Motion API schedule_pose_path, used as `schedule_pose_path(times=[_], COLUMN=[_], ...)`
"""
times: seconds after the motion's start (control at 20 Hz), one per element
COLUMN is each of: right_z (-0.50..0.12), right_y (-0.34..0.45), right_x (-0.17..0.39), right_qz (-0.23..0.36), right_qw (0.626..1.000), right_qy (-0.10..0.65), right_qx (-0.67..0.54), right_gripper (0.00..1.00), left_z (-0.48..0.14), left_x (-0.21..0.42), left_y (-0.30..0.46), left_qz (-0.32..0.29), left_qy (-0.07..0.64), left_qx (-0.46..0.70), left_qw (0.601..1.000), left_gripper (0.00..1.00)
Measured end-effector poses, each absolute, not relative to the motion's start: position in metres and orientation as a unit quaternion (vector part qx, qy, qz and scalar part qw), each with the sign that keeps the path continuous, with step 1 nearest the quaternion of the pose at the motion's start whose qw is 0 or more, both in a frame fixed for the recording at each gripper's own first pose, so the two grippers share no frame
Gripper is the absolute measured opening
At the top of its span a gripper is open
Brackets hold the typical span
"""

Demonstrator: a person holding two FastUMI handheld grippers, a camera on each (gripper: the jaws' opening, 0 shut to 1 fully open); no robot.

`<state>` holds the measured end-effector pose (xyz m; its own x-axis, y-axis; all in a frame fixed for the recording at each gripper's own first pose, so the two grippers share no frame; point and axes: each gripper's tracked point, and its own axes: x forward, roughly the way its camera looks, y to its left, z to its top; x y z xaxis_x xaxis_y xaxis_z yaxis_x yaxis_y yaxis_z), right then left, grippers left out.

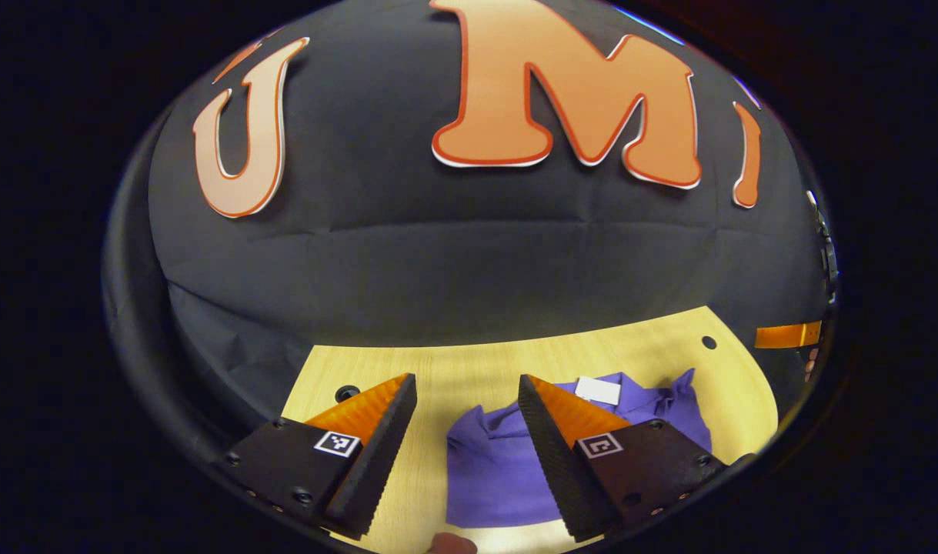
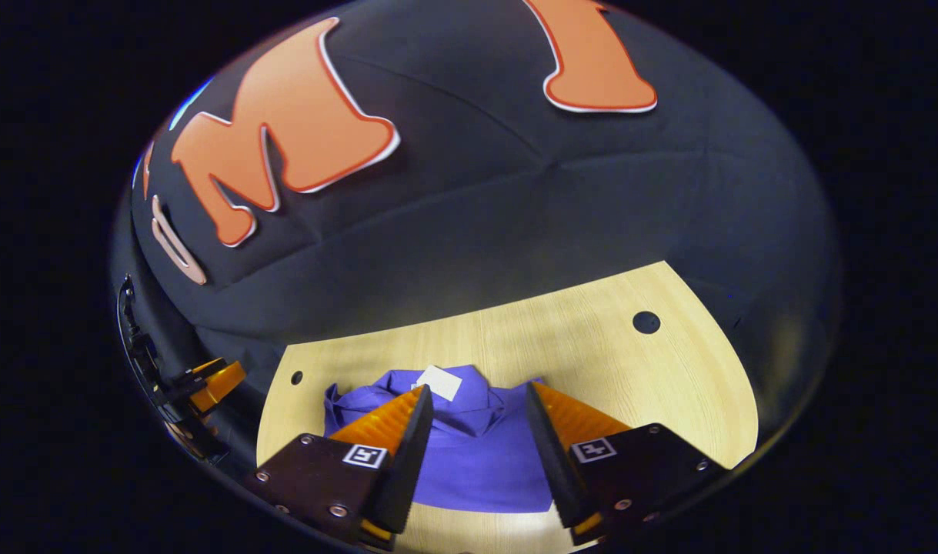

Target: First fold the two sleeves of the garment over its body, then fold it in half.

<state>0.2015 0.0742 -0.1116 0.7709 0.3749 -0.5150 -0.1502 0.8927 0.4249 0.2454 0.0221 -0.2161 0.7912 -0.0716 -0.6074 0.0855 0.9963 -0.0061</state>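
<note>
A purple garment (image 1: 492,462) lies folded into a compact shape on the wooden table (image 1: 469,369), with a white label (image 1: 598,390) at its far collar end. My left gripper (image 1: 469,400) is open above the table, its fingers wide apart and nothing between them; the garment sits mostly under its right finger. In the right gripper view the same garment (image 2: 476,454) with its white label (image 2: 439,382) lies straight ahead. My right gripper (image 2: 476,408) is open above it, holding nothing. The left gripper (image 2: 211,385) shows at the far left of that view.
The table has round holes near its far corners (image 2: 646,322) (image 1: 347,393). The black cloth wall rises close behind the table's far edge. Bare wood surrounds the garment, widest on the right in the right gripper view (image 2: 653,385). The other gripper's finger (image 1: 788,335) shows at the right edge.
</note>
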Motion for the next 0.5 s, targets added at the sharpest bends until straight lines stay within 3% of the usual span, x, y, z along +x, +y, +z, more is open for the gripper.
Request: schedule_pose_path(times=[0.15,0.5], right_z=[-0.089,-0.039], right_y=[0.073,0.072], right_x=[0.181,0.135], right_qz=[0.138,0.132], right_qw=[0.94,0.971], right_qy=[0.266,0.166], right_qx=[0.163,0.11], right_gripper=[0.89,0.95], left_z=[-0.187,-0.131], left_x=[0.221,0.168], left_y=[0.018,0.01], left_qz=[-0.047,-0.054], left_qy=[0.282,0.201], left_qx=[-0.006,-0.025], left_qw=[0.958,0.978], left_gripper=[0.87,0.87])
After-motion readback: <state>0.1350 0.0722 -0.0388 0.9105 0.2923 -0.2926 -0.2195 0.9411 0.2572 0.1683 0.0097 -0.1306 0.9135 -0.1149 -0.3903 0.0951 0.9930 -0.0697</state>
